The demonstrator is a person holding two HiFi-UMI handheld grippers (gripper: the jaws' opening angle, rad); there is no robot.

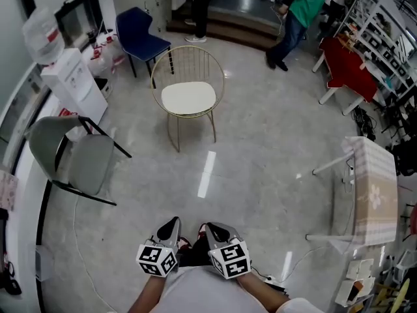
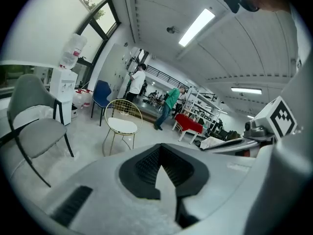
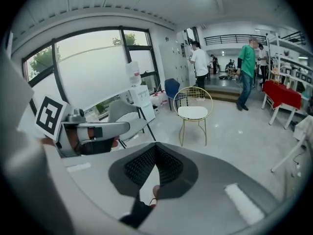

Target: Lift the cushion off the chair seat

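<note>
A cream round cushion (image 1: 188,97) lies on the seat of a gold wire chair (image 1: 189,59), far ahead on the grey floor. Both gripper views show the cushion (image 2: 122,127) (image 3: 192,113) small and distant. My left gripper (image 1: 172,223) and right gripper (image 1: 208,227) are held side by side close to my body at the bottom of the head view, well short of the chair. The left gripper (image 2: 164,174) has its jaws closed together with nothing between them. The right gripper (image 3: 154,169) is likewise shut and empty.
A grey chair (image 1: 73,156) stands at the left, with a white water dispenser (image 1: 73,82) and a blue chair (image 1: 139,38) behind it. A cloth-covered table (image 1: 373,189) is at the right, a red table (image 1: 348,67) farther back. People (image 1: 301,10) stand at the far end.
</note>
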